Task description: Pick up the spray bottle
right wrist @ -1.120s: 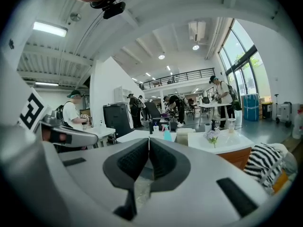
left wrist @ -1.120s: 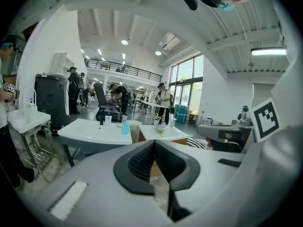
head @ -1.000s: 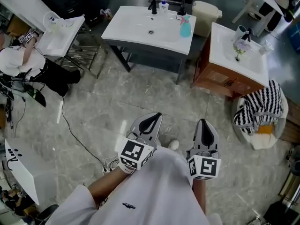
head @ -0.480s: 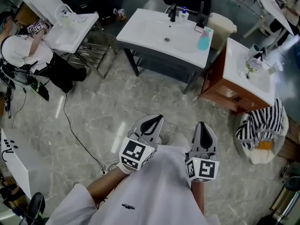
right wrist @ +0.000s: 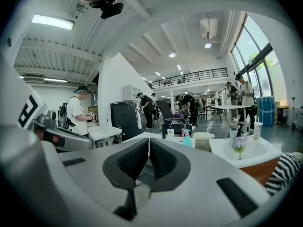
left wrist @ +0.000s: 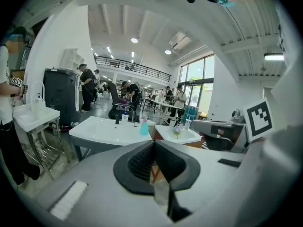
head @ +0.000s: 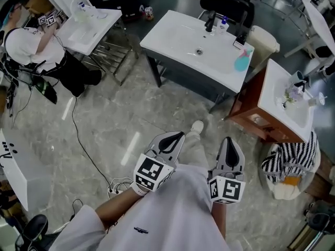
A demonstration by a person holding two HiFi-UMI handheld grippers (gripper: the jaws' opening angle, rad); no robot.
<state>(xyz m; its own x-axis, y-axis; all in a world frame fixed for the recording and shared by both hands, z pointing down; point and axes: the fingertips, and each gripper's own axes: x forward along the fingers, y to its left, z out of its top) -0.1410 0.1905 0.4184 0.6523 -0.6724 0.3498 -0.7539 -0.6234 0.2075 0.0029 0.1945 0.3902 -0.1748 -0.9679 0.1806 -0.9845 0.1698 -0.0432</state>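
The spray bottle (head: pixel 242 61) is teal with a pink trigger. It stands upright at the right end of a white sink counter (head: pixel 178 41), beside the tap. It shows small and far off in the left gripper view (left wrist: pixel 144 126) and the right gripper view (right wrist: pixel 187 139). My left gripper (head: pixel 175 135) and right gripper (head: pixel 229 139) are held side by side over the marble floor, well short of the sink. Both are shut with nothing between the pads, as the left gripper (left wrist: pixel 154 142) and right gripper (right wrist: pixel 149 140) each show in their own views.
A second white basin on a wooden cabinet (head: pixel 285 95) stands right of the sink, holding a flower vase and cups. A basket with striped cloth (head: pixel 290 163) sits below it. At the left are a person (head: pixel 26 51), a small sink stand (head: pixel 89 27) and a floor cable (head: pixel 86 150).
The sink and the bottle have slid right and lower in the head view and grown nearer. Both grippers have travelled forward over the floor, still shut and side by side.
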